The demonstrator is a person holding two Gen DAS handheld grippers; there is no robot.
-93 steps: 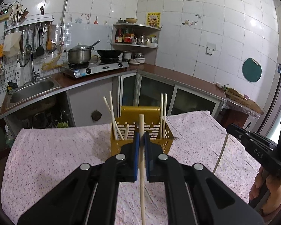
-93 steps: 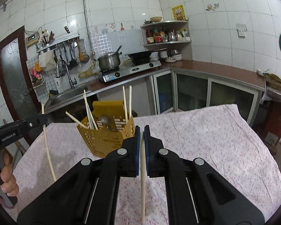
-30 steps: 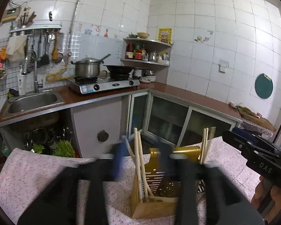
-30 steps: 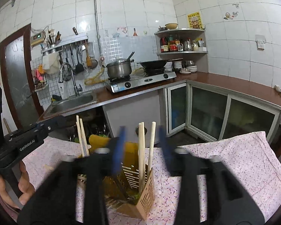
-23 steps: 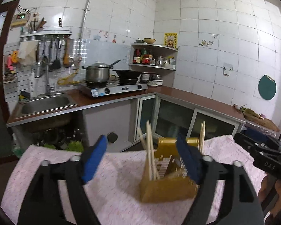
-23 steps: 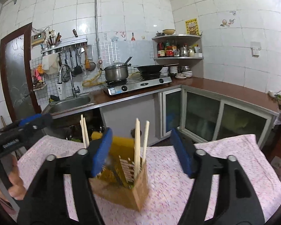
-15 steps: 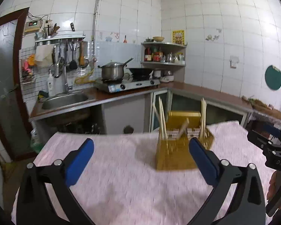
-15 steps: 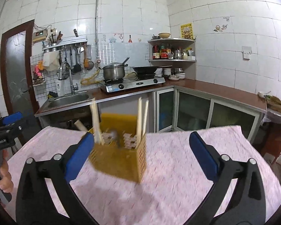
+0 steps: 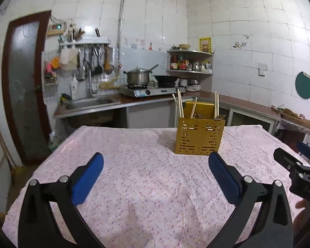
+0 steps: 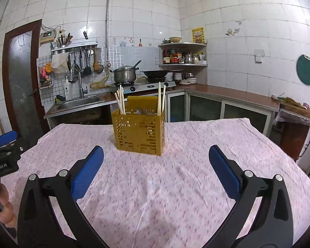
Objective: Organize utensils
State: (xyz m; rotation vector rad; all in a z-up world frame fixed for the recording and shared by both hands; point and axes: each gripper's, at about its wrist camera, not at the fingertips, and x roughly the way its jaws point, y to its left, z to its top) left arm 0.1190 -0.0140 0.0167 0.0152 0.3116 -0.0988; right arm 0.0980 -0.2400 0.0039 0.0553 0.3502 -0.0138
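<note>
A yellow slotted utensil holder point(image 9: 199, 135) point(image 10: 139, 131) stands upright on the far half of the table, with several pale chopsticks point(image 9: 179, 106) point(image 10: 161, 98) sticking up from it and a fork's tines point(image 9: 219, 117) at its right corner. My left gripper point(image 9: 155, 165) is open and empty, well back from the holder. My right gripper point(image 10: 155, 161) is open and empty too, a short way in front of the holder. Each gripper shows at the edge of the other's view, held in a person's hand point(image 10: 5, 204).
The table wears a pink flowered cloth point(image 9: 146, 177) point(image 10: 175, 175). Behind it run a counter with a sink point(image 10: 78, 101), a stove with a pot point(image 10: 125, 75) and a wok, and a corner shelf point(image 10: 183, 56). A dark door point(image 9: 22, 86) stands at the left.
Both grippers let go of their chopsticks into the holder, opened wide and drew back from it. The holder now stands farther off in both views.
</note>
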